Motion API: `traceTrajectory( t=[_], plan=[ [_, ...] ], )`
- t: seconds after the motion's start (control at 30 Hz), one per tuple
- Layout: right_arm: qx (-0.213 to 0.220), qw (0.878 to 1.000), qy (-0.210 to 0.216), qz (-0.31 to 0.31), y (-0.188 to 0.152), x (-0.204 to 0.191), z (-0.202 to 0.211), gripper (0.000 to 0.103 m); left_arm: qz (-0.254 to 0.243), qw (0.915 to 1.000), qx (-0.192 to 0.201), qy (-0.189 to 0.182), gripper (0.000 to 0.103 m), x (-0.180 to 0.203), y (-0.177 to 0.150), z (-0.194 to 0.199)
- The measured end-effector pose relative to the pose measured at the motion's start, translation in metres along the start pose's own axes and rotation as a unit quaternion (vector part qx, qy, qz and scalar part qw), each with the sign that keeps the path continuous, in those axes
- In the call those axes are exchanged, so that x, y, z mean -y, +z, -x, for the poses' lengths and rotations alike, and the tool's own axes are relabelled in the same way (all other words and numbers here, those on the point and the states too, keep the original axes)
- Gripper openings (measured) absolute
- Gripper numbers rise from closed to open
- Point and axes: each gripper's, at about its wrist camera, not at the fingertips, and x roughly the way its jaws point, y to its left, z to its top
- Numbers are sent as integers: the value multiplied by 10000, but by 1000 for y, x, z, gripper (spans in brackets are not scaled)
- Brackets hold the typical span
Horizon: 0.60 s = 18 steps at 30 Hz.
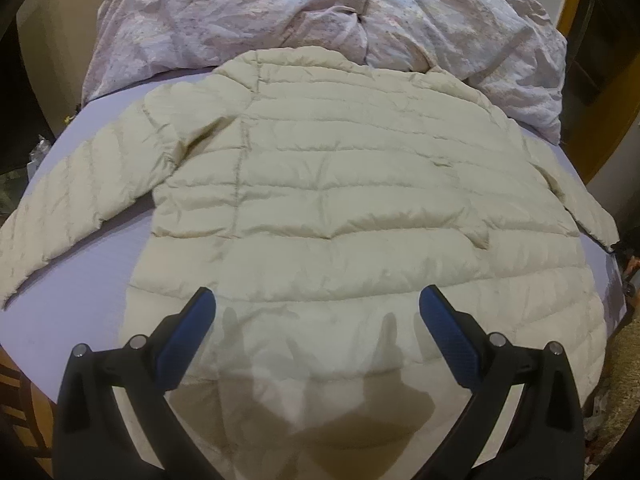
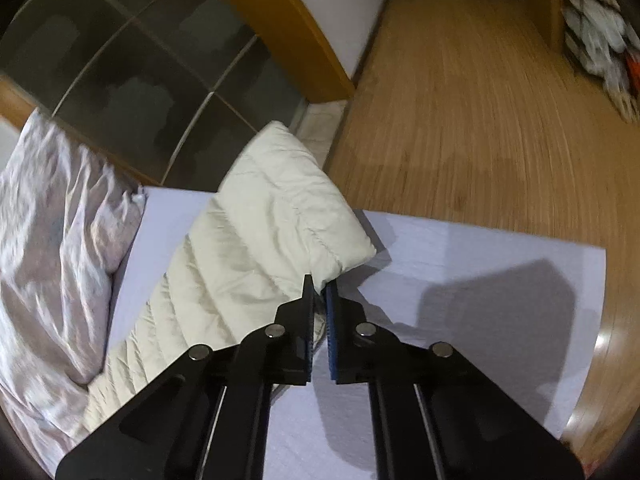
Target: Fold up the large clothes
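Sleeve-fold step: right gripper (image 2: 319, 286) jaws clamped on the jacket (image 1: 340, 184) cuff (image 2: 340, 256), left gripper (image 1: 318, 306) jaws wide and empty; next, carry the cuff across the body.

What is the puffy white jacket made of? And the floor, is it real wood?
The jacket looks like thin, slightly shiny synthetic fabric over soft filling: stitched rows make puffy bands, and the cuff bulges where the right gripper pinches it. The floor looks like wood or wood-look laminate: orange-brown planks with grain lines and a glossy glare spot. Which of the two, the pictures cannot settle.
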Motion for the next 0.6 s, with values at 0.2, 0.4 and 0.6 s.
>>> traceTrajectory(
  t=[0.2, 0.4, 0.6],
  plan=[
    [298, 9935, 451, 1002, -7, -67, 27, 5, 63, 9999, 50, 126, 101, -8, 3, 0],
    [158, 9661, 1463, 2122, -52, -159, 58, 4, 142, 9998, 63, 156, 101, -16, 3, 2],
    [-447, 9223, 2301, 3072, -130, -238, 70, 4, 258, 9996, 24, 141, 101, -24, 4, 4]
  ],
)
